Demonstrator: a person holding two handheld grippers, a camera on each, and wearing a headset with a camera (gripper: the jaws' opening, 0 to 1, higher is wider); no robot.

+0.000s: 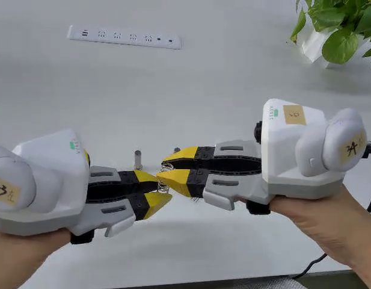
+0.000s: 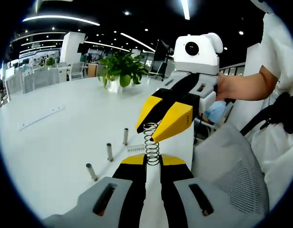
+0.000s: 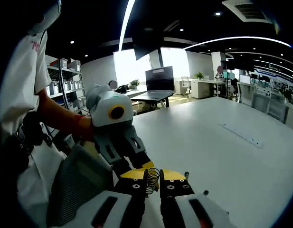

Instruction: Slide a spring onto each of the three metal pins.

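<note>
The left claw (image 1: 163,188) and right claw (image 1: 164,167) both clamp one spring (image 2: 151,142) near the pins (image 2: 109,152). Uneven pull may stretch or fling it.

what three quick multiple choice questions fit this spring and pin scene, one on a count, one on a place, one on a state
1. How many metal pins stand on the table?
A. two
B. three
C. five

2. Where is the raised spring?
A. slid onto a pin
B. between the jaw tips of the left gripper and the right gripper
C. in a bare hand

3. What state are the pins in?
A. upright and bare
B. each wearing a spring
C. knocked flat

Answers:
1 B: the left gripper view shows three pins upright in a row.
2 B: in that view the coil runs from its own jaws up to the other gripper's yellow tips.
3 A: no coil sits on any pin.
</note>
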